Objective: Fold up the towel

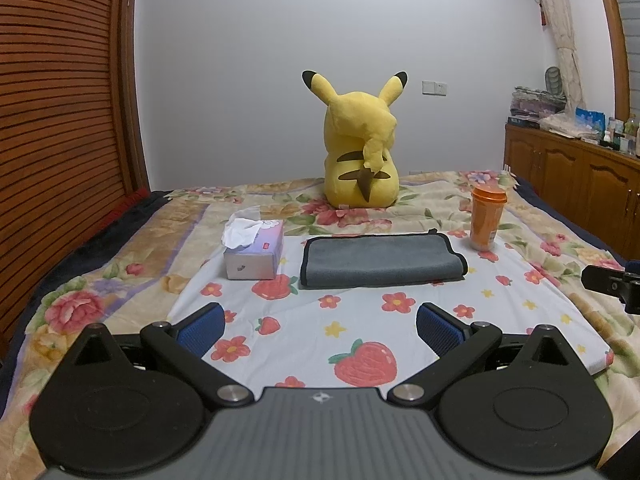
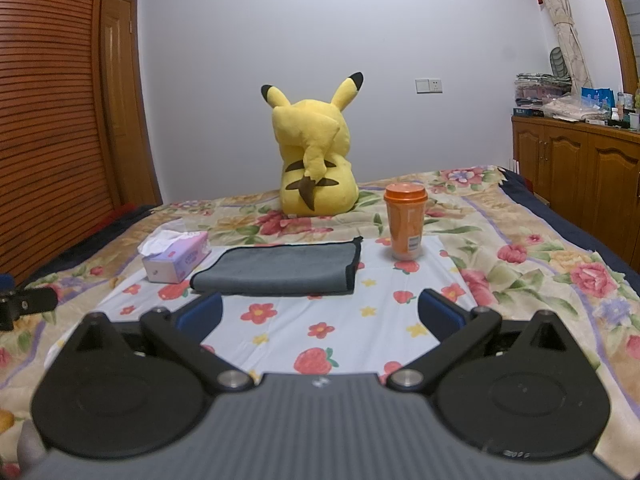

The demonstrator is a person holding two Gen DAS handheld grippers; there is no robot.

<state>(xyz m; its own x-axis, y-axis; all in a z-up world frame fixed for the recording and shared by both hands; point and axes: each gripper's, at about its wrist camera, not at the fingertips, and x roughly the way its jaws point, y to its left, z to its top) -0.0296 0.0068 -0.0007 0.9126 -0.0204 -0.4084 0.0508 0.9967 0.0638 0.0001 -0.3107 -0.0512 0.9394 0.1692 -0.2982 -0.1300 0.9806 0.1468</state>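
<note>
A grey towel with black trim [image 1: 380,261] lies folded flat on a white strawberry-print cloth [image 1: 360,332] on the bed. It also shows in the right wrist view [image 2: 280,270]. My left gripper [image 1: 320,326] is open and empty, held back from the towel's near edge. My right gripper [image 2: 320,316] is open and empty, also short of the towel, a little to its right. The right gripper's tip shows at the right edge of the left wrist view [image 1: 612,282].
A tissue box [image 1: 254,252] stands left of the towel. An orange lidded cup [image 1: 486,218] stands to its right. A yellow plush toy [image 1: 360,152] sits behind. Wooden cabinets [image 1: 580,184] line the right wall, a slatted wooden headboard [image 1: 60,120] the left.
</note>
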